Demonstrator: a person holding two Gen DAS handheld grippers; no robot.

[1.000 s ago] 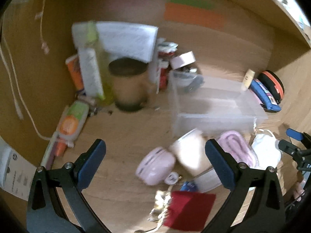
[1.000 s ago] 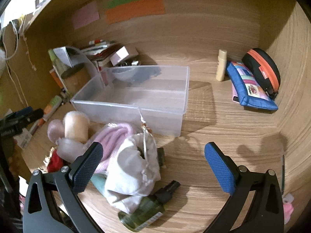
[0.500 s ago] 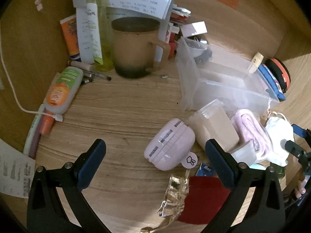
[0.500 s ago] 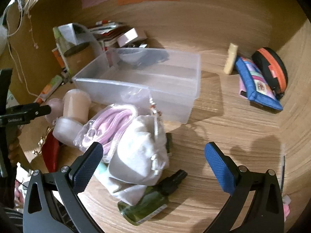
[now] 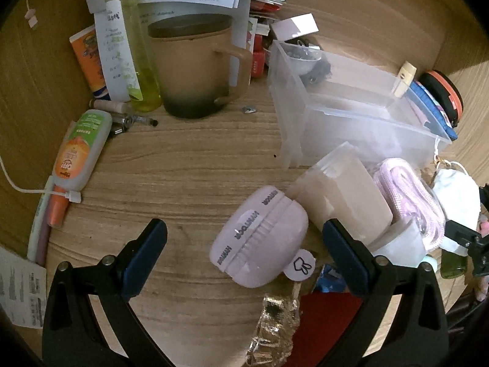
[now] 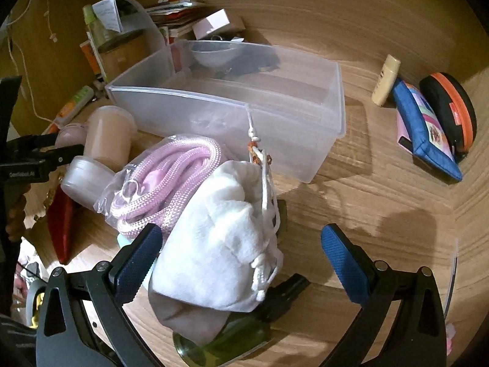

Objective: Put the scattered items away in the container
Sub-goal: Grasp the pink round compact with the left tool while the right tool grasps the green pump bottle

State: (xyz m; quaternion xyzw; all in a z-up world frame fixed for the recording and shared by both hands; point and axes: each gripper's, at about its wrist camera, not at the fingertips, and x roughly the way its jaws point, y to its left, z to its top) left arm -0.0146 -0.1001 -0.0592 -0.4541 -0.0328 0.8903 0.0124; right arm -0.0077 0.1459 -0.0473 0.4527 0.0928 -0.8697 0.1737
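A clear plastic bin (image 5: 360, 113) (image 6: 275, 104) stands on the wooden desk. In front of it lies a heap: a pale pink case (image 5: 259, 238), a translucent beige cup (image 5: 339, 195) (image 6: 107, 131) on its side, bagged pink rope (image 5: 409, 195) (image 6: 171, 177), a white drawstring pouch (image 6: 226, 244) (image 5: 455, 195), a green bottle (image 6: 232, 342) and a red card (image 5: 324, 324). My left gripper (image 5: 243, 257) is open, the pink case between its fingers. My right gripper (image 6: 241, 263) is open over the white pouch.
A brown mug (image 5: 195, 67), a yellow spray bottle (image 5: 137, 52), tubes and papers crowd the back left. An orange-label bottle (image 5: 79, 150) and a white cable (image 5: 36, 191) lie left. A blue pouch (image 6: 428, 131), a black-orange case (image 6: 452, 110) and a cream tube (image 6: 385, 79) sit right of the bin.
Both grippers have dropped closer to the heap. The pink case now sits between the left fingers, and the white pouch sits nearer between the right fingers. Neither has closed.
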